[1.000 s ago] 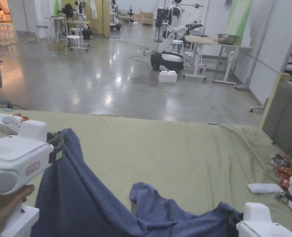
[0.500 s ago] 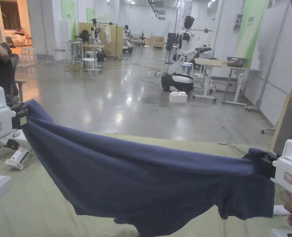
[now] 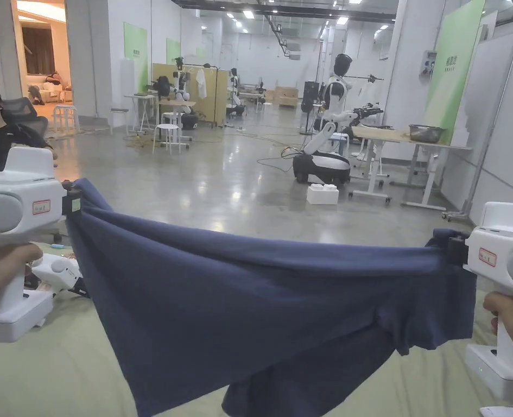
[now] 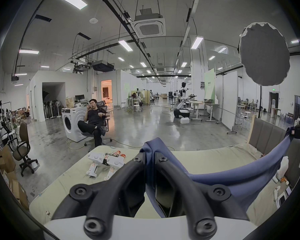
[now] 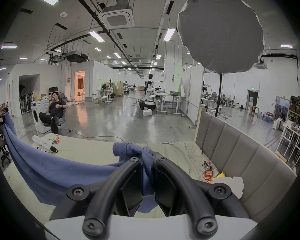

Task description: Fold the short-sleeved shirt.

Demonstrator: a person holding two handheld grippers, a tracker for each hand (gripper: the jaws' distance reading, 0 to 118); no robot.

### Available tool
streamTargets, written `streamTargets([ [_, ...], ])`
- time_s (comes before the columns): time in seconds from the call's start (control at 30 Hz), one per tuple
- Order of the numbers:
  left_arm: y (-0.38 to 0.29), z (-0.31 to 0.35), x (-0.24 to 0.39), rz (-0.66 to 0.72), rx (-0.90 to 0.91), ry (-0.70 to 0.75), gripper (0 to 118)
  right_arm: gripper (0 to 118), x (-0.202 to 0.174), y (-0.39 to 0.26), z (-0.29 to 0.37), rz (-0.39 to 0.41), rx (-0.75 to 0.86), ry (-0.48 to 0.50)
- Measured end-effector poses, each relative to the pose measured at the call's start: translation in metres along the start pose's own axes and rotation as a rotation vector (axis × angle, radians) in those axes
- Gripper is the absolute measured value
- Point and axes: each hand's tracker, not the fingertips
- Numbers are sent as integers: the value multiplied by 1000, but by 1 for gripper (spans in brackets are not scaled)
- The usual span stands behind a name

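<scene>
Left tongs [image 4: 149, 159] and right tongs [image 5: 146, 160], each clamped on a bunched corner of the blue shirt [image 3: 260, 304]. The shirt hangs stretched between them above the green-sheeted bed [image 3: 59, 374], its lower folds trailing toward the sheet.

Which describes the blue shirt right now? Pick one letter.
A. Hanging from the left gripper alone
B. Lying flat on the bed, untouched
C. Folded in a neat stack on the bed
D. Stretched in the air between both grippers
D: the blue shirt spans between the left gripper and the right gripper, each shut on one end, with the cloth sagging above the bed.
</scene>
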Motion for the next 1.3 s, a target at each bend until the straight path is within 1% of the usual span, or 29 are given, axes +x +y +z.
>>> streamTargets([
  [0.13,1,-8,6,9,5,2,5,7,-3,7,-3,20,27,-16],
  [0.27,-27,-9,13,-6,-27,-15,5,7,0,-13,-5,32,15,-16],
  [0.37,-67,-3,16,3,-74,-26,5,7,3,-47,-3,58,-27,-21],
  [0.5,-129,18,16,32,-148,-38,5,7,7,-103,13,67,-78,-25],
  [0.53,-147,25,15,42,-158,-33,5,7,7,-118,20,95,-98,-27],
  [0.67,-215,61,13,59,-245,-30,5,7,17,-181,42,80,-172,-24],
  [0.73,-249,78,13,73,-307,-24,5,7,19,-214,59,96,-219,-20],
  [0.77,-271,78,9,69,-341,-25,5,7,18,-229,66,119,-243,-26],
  [0.83,-303,93,12,57,-390,-17,5,7,18,-256,81,138,-282,-7],
  [0.9,-331,106,16,59,-444,-9,5,7,21,-282,91,105,-348,10],
  [1.0,-364,119,19,63,-503,19,5,7,22,-317,102,99,-398,6],
  [1.17,-383,136,17,120,-544,85,7,9,24,-353,109,71,-456,-11],
  [1.2,-383,138,16,131,-545,89,10,12,25,-357,110,69,-461,-13],
  [1.27,-381,142,15,136,-537,125,20,37,21,-357,117,88,-459,-30],
  [1.3,-376,147,17,130,-532,135,31,49,20,-356,119,102,-450,-43],
])
